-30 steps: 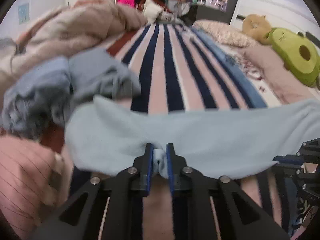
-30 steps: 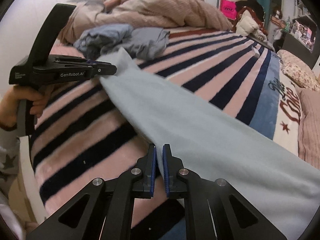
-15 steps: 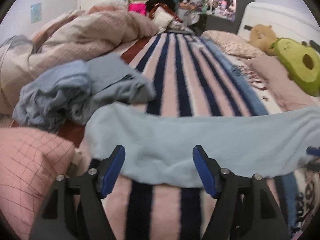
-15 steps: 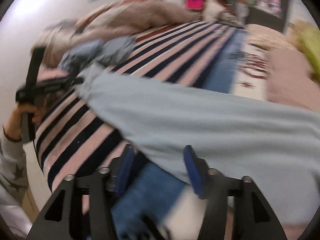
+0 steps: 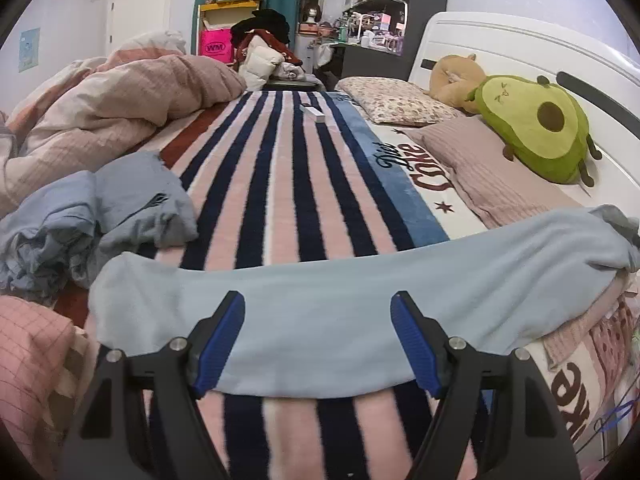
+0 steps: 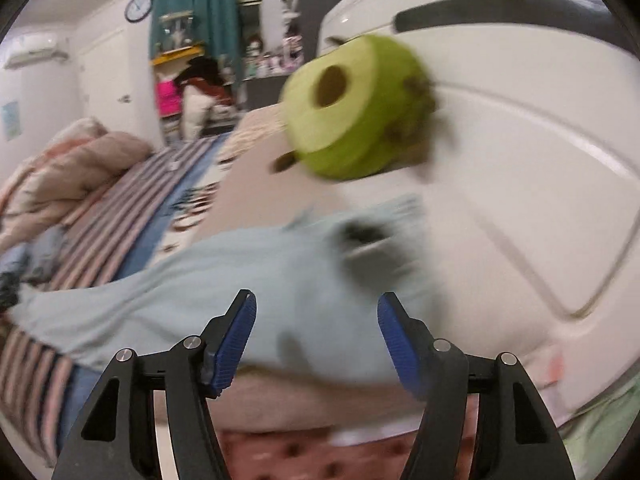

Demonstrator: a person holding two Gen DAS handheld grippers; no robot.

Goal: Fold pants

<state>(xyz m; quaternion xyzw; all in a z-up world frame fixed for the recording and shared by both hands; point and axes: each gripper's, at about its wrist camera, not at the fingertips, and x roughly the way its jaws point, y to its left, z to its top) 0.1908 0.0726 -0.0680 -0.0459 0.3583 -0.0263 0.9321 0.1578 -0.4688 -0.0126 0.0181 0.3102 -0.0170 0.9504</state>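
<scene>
Lying flat, pants (image 5: pixel 344 300) across striped blanket (image 5: pixel 280 184)

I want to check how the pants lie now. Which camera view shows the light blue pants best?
The left wrist view: the light blue pants are sharp there, spread across the striped blanket almost end to end. The right wrist view shows the same pants, but blurred by motion.

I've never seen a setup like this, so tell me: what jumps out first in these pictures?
Probably the pale blue pants, stretched flat across the striped blanket right in front of the open left gripper. Next, the green avocado plush by the white headboard on the right. The right gripper is open too, its view blurred.
</scene>
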